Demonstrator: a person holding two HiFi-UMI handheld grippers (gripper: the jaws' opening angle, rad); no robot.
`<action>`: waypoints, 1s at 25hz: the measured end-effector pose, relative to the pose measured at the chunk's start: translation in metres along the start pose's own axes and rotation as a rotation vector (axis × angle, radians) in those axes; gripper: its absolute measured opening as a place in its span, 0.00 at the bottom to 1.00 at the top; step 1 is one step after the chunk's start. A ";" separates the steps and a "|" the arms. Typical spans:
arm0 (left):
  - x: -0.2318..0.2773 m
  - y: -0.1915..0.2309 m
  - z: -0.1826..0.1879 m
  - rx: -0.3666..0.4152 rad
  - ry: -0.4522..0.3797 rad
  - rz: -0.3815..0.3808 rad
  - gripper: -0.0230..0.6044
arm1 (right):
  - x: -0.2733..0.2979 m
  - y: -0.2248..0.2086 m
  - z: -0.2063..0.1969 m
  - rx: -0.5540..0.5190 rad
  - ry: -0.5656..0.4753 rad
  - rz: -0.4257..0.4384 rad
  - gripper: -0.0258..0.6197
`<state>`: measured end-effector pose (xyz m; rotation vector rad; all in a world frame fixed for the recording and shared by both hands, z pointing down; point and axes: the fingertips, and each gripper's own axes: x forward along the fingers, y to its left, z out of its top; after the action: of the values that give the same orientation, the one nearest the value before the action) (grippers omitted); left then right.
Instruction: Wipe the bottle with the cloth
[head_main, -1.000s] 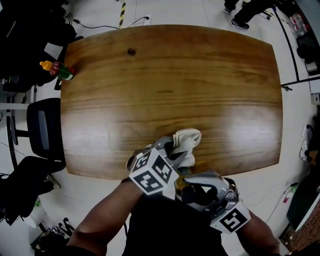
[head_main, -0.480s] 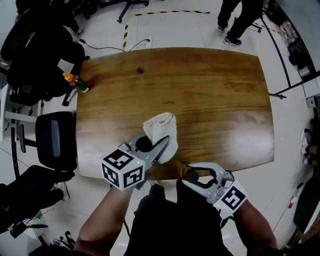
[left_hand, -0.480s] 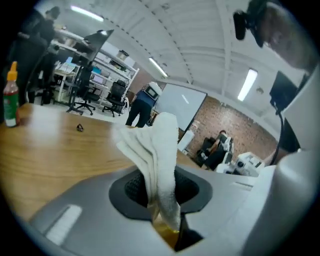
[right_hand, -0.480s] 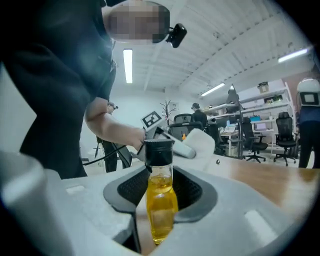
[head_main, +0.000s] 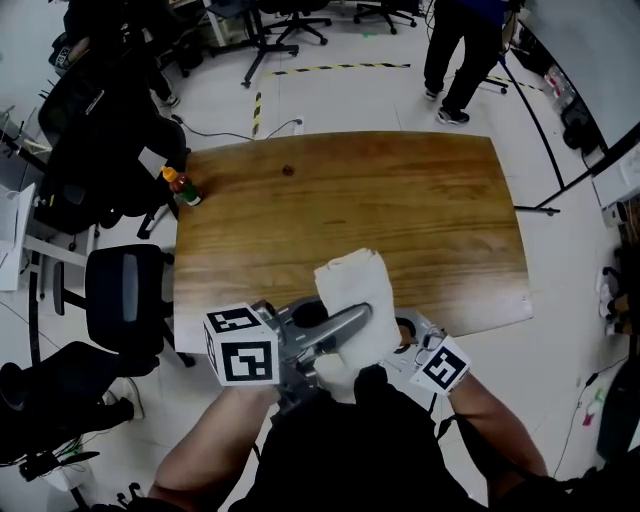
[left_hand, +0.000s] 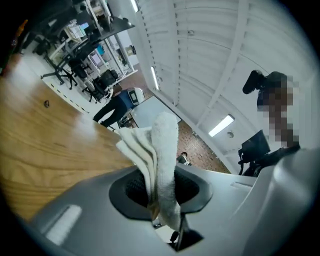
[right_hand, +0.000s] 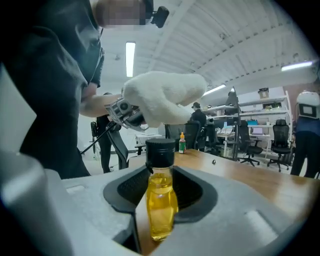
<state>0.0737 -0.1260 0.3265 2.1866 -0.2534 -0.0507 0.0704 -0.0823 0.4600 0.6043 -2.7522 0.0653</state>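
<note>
A small clear bottle (right_hand: 161, 197) of yellow liquid with a black cap stands upright between the jaws of my right gripper (right_hand: 160, 192), which is shut on it. My left gripper (left_hand: 161, 192) is shut on a folded white cloth (left_hand: 161, 150). In the head view the left gripper (head_main: 335, 328) holds the cloth (head_main: 355, 290) high, in front of the right gripper (head_main: 412, 345), and the bottle is hidden behind them. Seen from the right gripper view, the cloth (right_hand: 162, 97) hangs just above the bottle's cap.
The wooden table (head_main: 400, 200) lies below, with a small dark speck (head_main: 288, 170) and an orange-capped bottle (head_main: 181, 187) at its far left corner. Black office chairs (head_main: 120, 300) stand to the left. A person (head_main: 465, 50) stands beyond the table.
My left gripper has risen with the cloth, from beside the bottle to above it, and has rolled. The right gripper has stayed put with the bottle.
</note>
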 end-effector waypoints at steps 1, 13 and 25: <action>0.005 -0.003 -0.008 -0.019 0.026 -0.010 0.20 | 0.000 0.000 0.000 -0.004 0.000 0.001 0.24; 0.021 0.034 -0.067 -0.042 0.139 0.181 0.20 | -0.003 0.001 0.002 -0.045 -0.007 0.041 0.24; -0.005 0.037 -0.070 -0.005 0.146 0.287 0.20 | -0.003 -0.001 0.002 -0.029 -0.014 0.090 0.24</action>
<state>0.0715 -0.0905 0.3974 2.1165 -0.4796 0.2671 0.0729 -0.0818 0.4565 0.4755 -2.7875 0.0422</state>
